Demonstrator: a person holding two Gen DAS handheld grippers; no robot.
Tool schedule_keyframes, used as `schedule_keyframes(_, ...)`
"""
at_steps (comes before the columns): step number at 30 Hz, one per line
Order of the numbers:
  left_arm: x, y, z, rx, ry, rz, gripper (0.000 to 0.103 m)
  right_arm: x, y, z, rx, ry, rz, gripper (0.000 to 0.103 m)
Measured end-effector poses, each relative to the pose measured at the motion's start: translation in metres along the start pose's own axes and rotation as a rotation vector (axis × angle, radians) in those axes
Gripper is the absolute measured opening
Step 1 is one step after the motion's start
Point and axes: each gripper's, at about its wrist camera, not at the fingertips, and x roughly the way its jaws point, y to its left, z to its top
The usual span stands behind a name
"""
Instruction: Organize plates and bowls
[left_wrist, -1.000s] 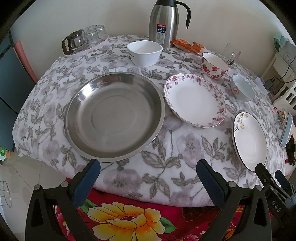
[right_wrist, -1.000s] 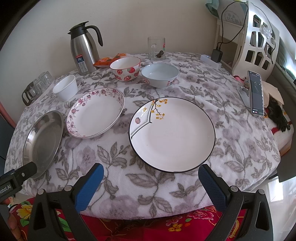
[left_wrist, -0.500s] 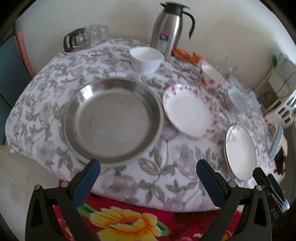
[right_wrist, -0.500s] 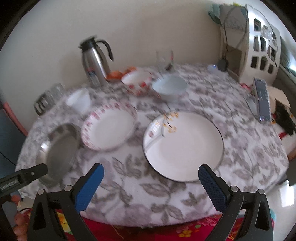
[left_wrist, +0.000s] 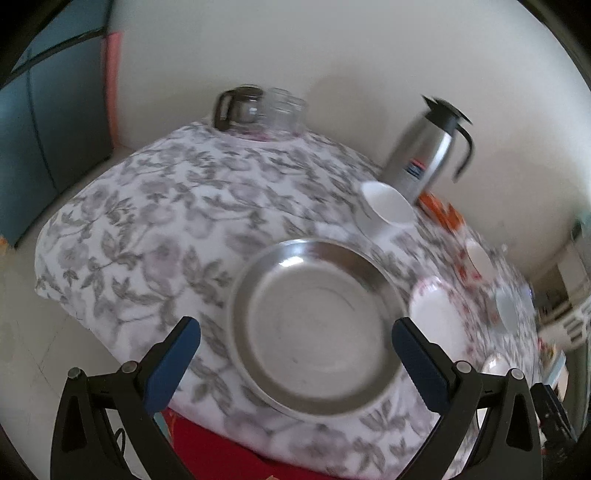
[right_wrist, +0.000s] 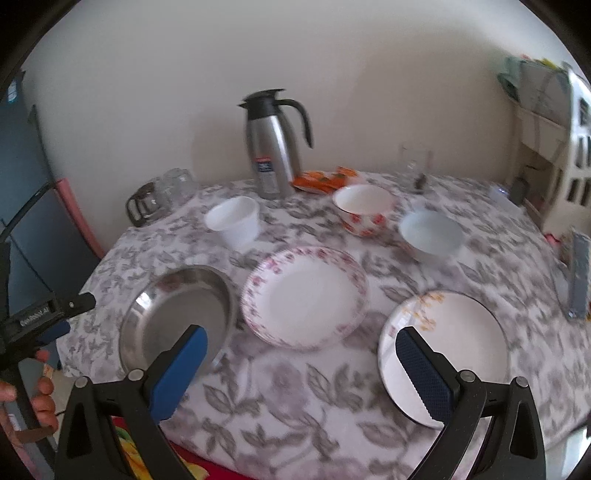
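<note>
Steel plate (left_wrist: 314, 325): near bench (right_wrist: 295, 387) edge, left of pink-rimmed plate (right_wrist: 306, 295).
Black-rimmed plate (right_wrist: 454, 343): rightmost, bowls (right_wrist: 364, 208) behind.
Left gripper (left_wrist: 295, 362): wide, empty, above the steel plate.
Right gripper (right_wrist: 301, 369): wide, empty, above the cloth.

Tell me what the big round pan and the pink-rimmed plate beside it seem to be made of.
The round pan looks like stainless steel: grey, shiny, with bright glints on its rim. The pink-rimmed plate looks like glazed ceramic or porcelain: smooth white with a printed floral border, though melamine can't be ruled out.
</note>
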Motion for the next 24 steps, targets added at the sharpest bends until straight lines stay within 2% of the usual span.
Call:
schedule_keyframes(6,0.015,0.041,0.005,-0.076,-0.037,-0.026,0.103,0.028,0.035,0.006,-0.062,0.034,0.027,0.103)
schedule_keyframes(10,0.025,0.056,0.003,-0.100,-0.057,-0.003,0.103,0.054,0.050,0.002,-0.065,0.113,0.095,0.103)
schedule_keyframes(16,0.044,0.068,0.002,-0.104,-0.006,0.011,0.103,0.093,0.064,-0.009,-0.062,0.215,0.166,0.103)
schedule_keyframes(21,0.056,0.071,-0.001,-0.100,-0.005,0.030,0.103,0.118,0.071,-0.019,-0.059,0.279,0.198,0.103)
schedule_keyframes(24,0.065,0.073,0.000,-0.110,0.013,0.014,0.103,0.135,0.070,-0.022,-0.028,0.317,0.203,0.101)
